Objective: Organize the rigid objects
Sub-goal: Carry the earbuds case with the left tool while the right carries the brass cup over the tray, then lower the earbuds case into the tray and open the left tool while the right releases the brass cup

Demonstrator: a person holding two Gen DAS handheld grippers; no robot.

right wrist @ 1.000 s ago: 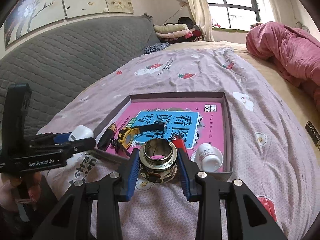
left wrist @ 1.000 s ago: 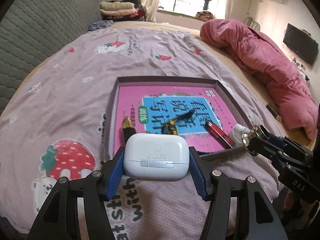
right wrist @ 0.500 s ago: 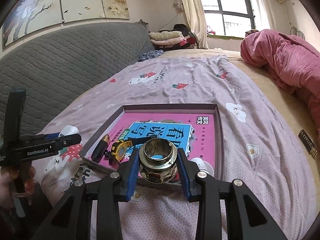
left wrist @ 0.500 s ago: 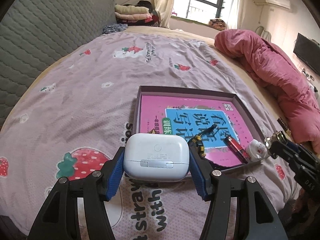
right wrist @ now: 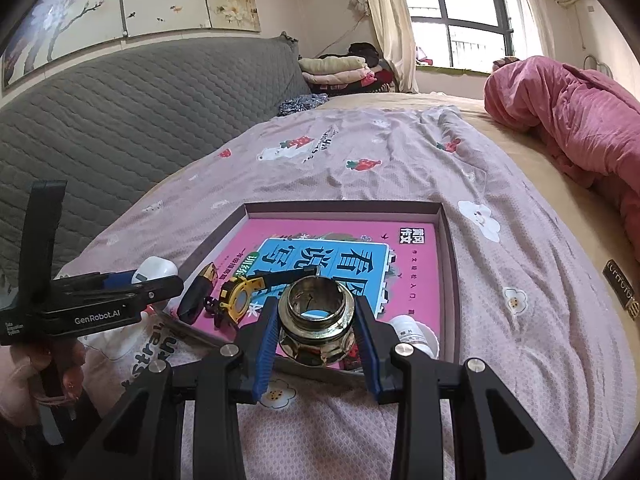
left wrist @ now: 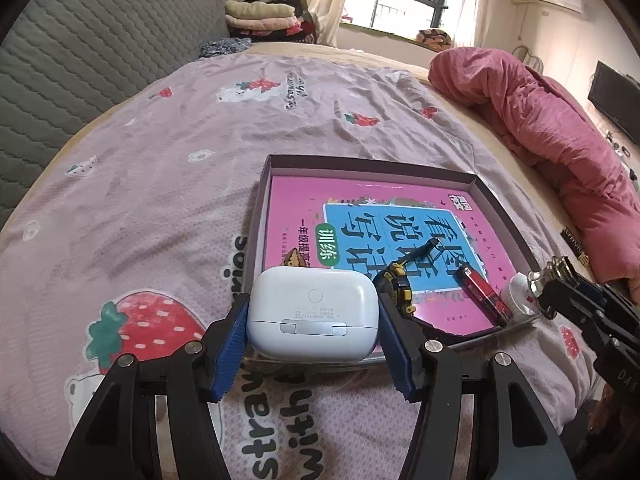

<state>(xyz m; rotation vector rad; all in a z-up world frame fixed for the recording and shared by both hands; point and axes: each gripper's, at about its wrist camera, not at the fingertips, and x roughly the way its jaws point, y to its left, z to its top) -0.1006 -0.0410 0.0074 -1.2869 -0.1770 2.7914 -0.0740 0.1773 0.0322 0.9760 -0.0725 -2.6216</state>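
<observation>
Here, left gripper (left wrist: pixel 313 322): blue pads clamped on the sides of a white earbud case (left wrist: pixel 313 314), held above the near edge of the tray (left wrist: pixel 376 165).
Right gripper (right wrist: pixel 317 320): closed around a metal ring fitting (right wrist: pixel 317 316), held over the tray's near rim.
Tray: shallow box on the strawberry-print bedsheet (left wrist: pixel 160 184), with a pink book (left wrist: pixel 288 216) lying flat inside.
On the book: yellow tape measure (right wrist: pixel 237 296), red lighter (left wrist: pixel 482 294), dark lipstick (right wrist: pixel 197 294).
Near right corner of tray: white bottle (right wrist: pixel 412 334) lying on its side.

Bright daylight from the window (left wrist: pixel 404 4) gives soft shadows; frames sharp, fisheye-bent with dark corners.
</observation>
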